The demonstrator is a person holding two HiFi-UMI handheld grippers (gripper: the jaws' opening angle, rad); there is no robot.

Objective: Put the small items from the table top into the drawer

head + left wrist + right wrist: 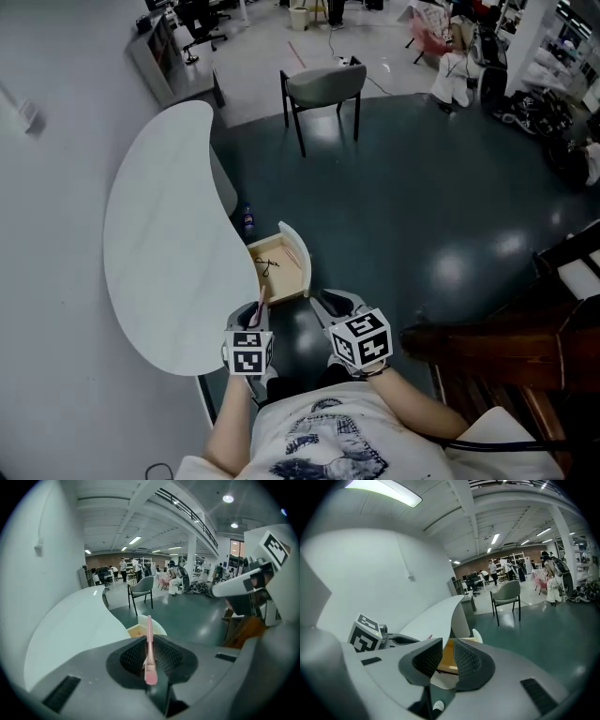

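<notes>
1. Sticking up between the jaws of the left gripper (150, 660), the slim pink stick (148, 634) is being held by its lower end. The jaws are nearly together and pressing on it, so it is not slipping while carried.
2. The left gripper is hovering just beside the open drawer (298, 272), at its nearer end, probably so the stick can be dropped in lengthwise.
3. The drawer is standing pulled out from under the white surface (159, 244) and is already keeping a small dark item (267, 265) on its wooden floor.
4. The right gripper (447, 654) is hanging alongside, its jaws a little apart with nothing between them, seemingly waiting to push the drawer.
</notes>
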